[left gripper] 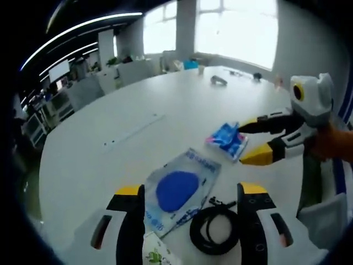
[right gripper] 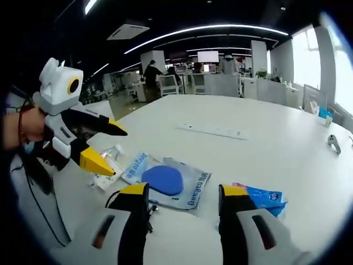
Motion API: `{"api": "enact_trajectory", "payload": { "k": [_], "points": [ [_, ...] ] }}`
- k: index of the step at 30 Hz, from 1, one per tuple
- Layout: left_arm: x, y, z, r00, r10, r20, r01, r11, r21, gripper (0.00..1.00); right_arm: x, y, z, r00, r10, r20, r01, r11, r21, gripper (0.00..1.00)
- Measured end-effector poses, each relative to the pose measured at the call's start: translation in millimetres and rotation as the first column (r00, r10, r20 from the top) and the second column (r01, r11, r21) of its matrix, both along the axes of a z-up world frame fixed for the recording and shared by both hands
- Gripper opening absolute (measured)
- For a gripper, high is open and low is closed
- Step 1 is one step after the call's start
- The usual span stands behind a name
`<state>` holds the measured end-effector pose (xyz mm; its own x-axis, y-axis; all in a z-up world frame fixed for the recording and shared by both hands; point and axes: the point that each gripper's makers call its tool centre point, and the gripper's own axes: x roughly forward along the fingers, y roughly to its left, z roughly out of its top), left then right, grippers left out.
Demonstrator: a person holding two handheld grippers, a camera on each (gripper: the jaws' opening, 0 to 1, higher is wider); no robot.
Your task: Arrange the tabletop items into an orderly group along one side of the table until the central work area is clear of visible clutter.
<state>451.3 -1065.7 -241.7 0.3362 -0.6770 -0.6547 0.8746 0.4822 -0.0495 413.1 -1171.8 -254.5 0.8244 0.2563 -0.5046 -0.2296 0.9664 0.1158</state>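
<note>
The big white table point(left gripper: 165, 105) has a few things lying near one edge, close to the person. The clear bag with a blue round pad inside point(left gripper: 179, 190) lies flat in the middle of the bunch. The coiled black cable point(left gripper: 215, 229) sits just beside it, between the jaws of the left gripper point(left gripper: 190, 221). Those jaws are spread wide and hold nothing, so I think this claw is getting ready to take the cable or the bag.

The small blue packet point(left gripper: 227, 139) lies a bit apart from the bag. The right gripper point(left gripper: 251, 141) is pointing at it with its jaws apart, one on each side of the packet's edge, not pinching it. It looks set to grab the packet and pull it to the group.

A small tube-like pack point(right gripper: 107, 160) lies next to the bag too. Far off on the table are a long white strip point(right gripper: 212, 131) and a little gray thing point(left gripper: 218, 80)
</note>
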Motion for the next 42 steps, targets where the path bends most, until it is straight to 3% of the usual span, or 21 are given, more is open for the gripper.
{"api": "enact_trajectory", "payload": {
  "k": [14,22,32,42],
  "points": [
    [-29.8,25.7,-22.8,1.000,-0.003,-0.021,0.004,0.999,0.052,0.63,-10.9,37.2,-17.0,0.997,0.067,-0.039,-0.067,0.998,0.000,0.49],
    [-41.9,32.7,-38.2,0.999,-0.028,-0.016,0.030,0.992,0.122,0.61,-18.1,53.9,-31.7,0.993,0.094,-0.072,-0.094,0.996,0.002,0.48],
    [-56.1,30.3,-57.9,0.997,-0.072,-0.040,0.079,0.978,0.191,0.59,-29.7,65.8,-52.3,0.987,0.114,-0.115,-0.115,0.993,0.000,0.47],
    [-62.0,25.1,-76.4,0.994,-0.066,-0.088,0.085,0.970,0.230,0.58,-29.6,70.6,-69.4,0.978,0.135,-0.158,-0.138,0.990,-0.008,0.42]
  ]
}}
